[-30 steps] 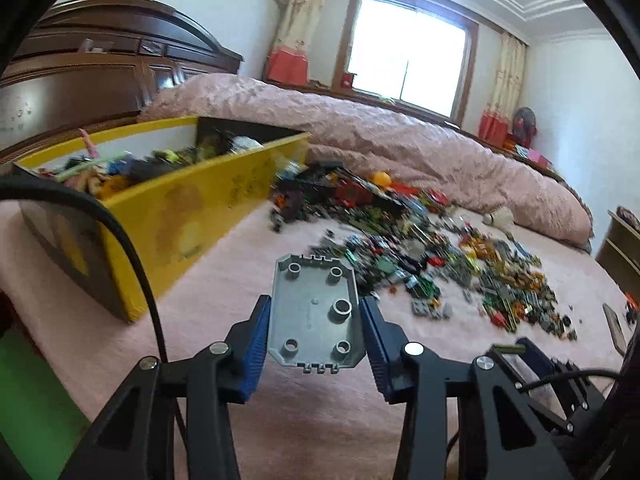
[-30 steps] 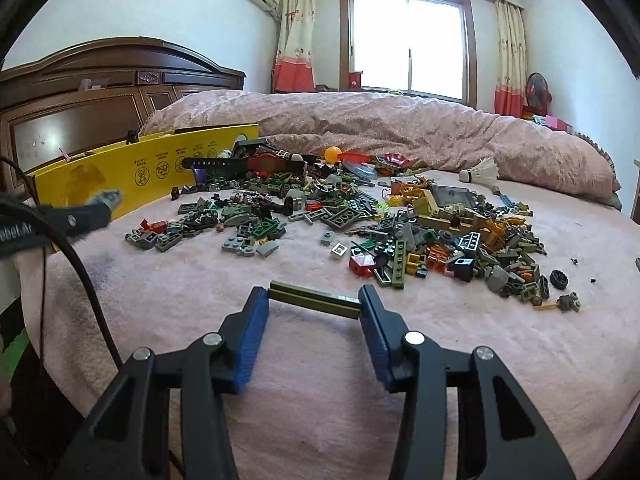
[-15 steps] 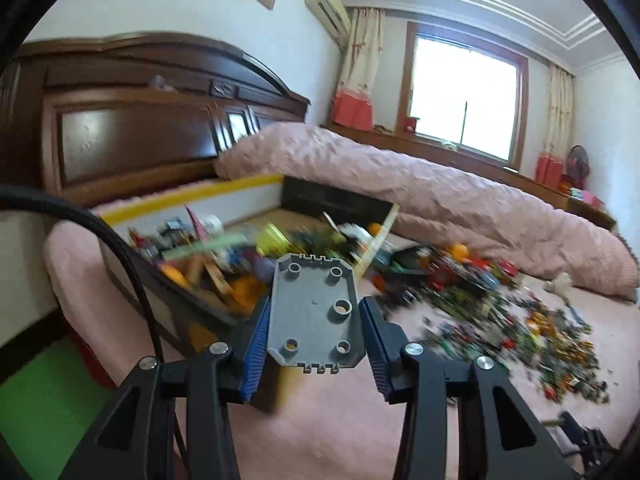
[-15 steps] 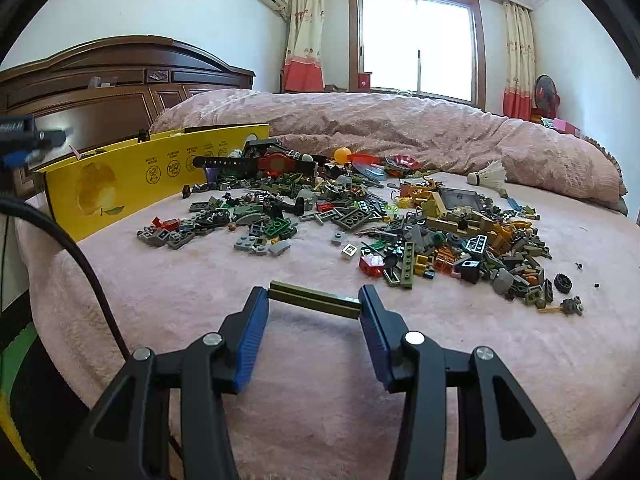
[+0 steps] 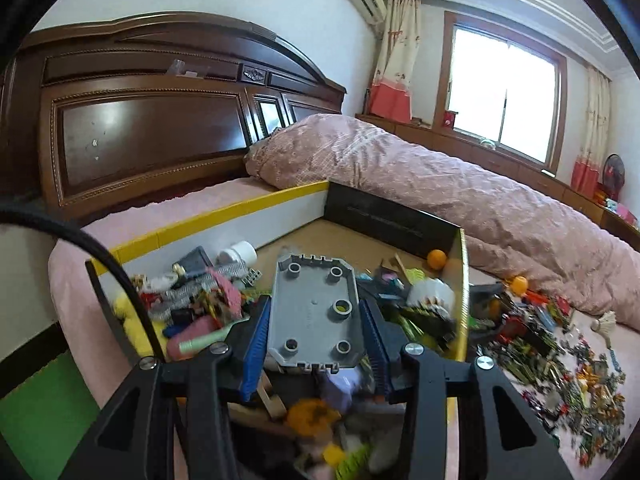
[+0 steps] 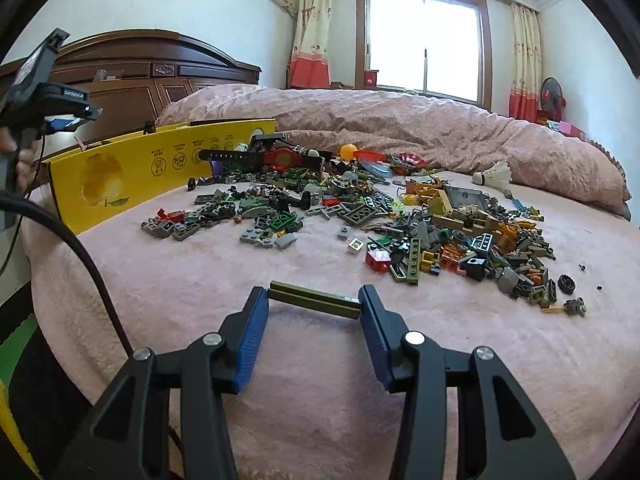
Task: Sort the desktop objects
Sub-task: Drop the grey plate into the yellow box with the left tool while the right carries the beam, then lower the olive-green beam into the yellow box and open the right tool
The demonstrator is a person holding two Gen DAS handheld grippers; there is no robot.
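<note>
In the left wrist view, a grey studded plate (image 5: 314,316) is clamped between the pads of the left gripper (image 5: 316,332), which has been carried from above the bare pink bedspread to directly over the yellow-walled box (image 5: 462,280); mixed toys lie below and ahead of the gripper inside it. The carry is judged nearly complete, with only the release left. In the right wrist view, an olive bar (image 6: 314,300) is held crosswise by its 2 ends in the right gripper (image 6: 314,312), unmoved above the bed (image 6: 280,360), with the brick pile (image 6: 400,216) ahead and to the right of it, so its drop-off is judged to follow.
</note>
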